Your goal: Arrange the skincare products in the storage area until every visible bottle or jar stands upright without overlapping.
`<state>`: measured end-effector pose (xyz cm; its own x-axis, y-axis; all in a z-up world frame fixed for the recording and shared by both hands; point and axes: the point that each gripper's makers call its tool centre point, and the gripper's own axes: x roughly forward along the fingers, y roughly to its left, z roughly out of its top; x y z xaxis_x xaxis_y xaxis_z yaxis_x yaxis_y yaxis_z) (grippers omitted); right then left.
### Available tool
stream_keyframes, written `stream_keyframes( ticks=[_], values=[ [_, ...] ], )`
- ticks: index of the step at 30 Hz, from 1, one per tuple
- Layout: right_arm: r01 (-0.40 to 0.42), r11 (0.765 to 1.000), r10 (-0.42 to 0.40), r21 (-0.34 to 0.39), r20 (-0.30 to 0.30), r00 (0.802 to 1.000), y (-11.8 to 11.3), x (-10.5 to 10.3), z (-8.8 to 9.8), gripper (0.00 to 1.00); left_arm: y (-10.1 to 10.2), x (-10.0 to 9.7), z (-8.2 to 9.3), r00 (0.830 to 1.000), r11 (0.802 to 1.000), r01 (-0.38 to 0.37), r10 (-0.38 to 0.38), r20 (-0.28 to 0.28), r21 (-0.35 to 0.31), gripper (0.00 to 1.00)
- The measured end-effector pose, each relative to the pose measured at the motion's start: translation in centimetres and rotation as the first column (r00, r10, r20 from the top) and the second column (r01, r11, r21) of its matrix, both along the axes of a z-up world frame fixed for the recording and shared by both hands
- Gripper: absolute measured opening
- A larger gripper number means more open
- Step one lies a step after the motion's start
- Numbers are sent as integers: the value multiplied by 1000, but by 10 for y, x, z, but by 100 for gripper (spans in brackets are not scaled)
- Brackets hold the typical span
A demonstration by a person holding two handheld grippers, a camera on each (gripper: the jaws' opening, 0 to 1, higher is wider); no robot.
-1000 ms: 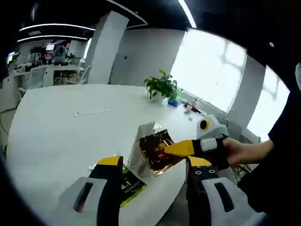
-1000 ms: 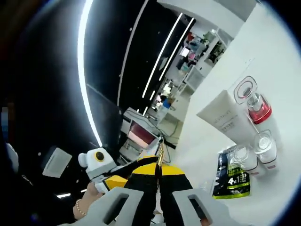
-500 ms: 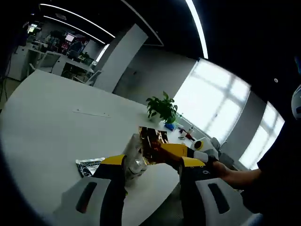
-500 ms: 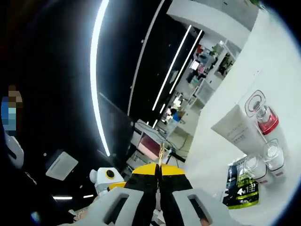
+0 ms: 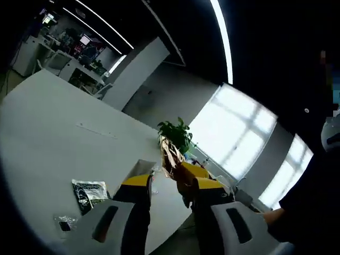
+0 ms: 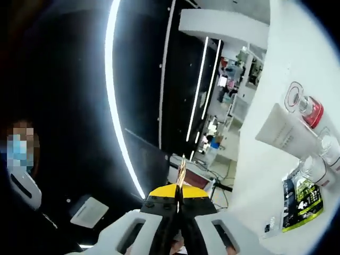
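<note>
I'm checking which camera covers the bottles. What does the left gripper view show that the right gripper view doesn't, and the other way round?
Left gripper view: a potted plant, bright windows, and the left tongs standing open. Right gripper view: a white tube, a red-capped bottle and clear-capped bottles grouped on the table. Both: the white table, the green sachet, and the gold foil sachet pinched in the right tongs.

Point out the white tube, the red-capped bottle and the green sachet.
white tube (image 6: 282, 134), right gripper view, middle of its body
red-capped bottle (image 6: 312, 112), right gripper view, its red band
green sachet (image 6: 300, 204), right gripper view, its printed face
</note>
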<state>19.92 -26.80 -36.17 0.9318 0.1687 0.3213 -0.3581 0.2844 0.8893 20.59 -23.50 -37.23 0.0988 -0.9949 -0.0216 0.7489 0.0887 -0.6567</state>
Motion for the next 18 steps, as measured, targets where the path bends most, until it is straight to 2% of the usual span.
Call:
stream_keyframes(
  ticks=[3, 7, 9, 12, 14, 16, 18],
  values=[
    [10, 999, -11, 37, 9, 1000, -1, -1, 0, 0, -2, 0, 8, 1000, 999, -19, 18, -13, -50, 17],
    [11, 999, -12, 50, 12, 1000, 0, -2, 1, 0, -4, -1, 10, 1000, 998, -30, 29, -6, -55, 13],
    [12, 999, -13, 52, 15, 1000, 1, -3, 3, 0, -4, 2, 14, 997, 994, -56, 51, -61, -89, 11],
    [24, 999, -25, 47, 22, 999, 1, -3, 4, 0, -4, 3, 9, 995, 994, -89, 86, -48, -62, 3],
    [30, 999, -31, 36, 17, 999, 1, -3, 3, 0, -4, 2, 9, 995, 994, -87, 84, -52, -60, 3],
    [34, 999, -35, 34, 21, 999, 1, -5, 3, 0, -5, 0, 11, 993, 994, -86, 80, -87, -64, 2],
    [41, 999, -41, 25, 25, 999, 1, -6, 5, 0, -5, 0, 14, 993, 995, -79, 73, -89, -67, 0]
  ],
)
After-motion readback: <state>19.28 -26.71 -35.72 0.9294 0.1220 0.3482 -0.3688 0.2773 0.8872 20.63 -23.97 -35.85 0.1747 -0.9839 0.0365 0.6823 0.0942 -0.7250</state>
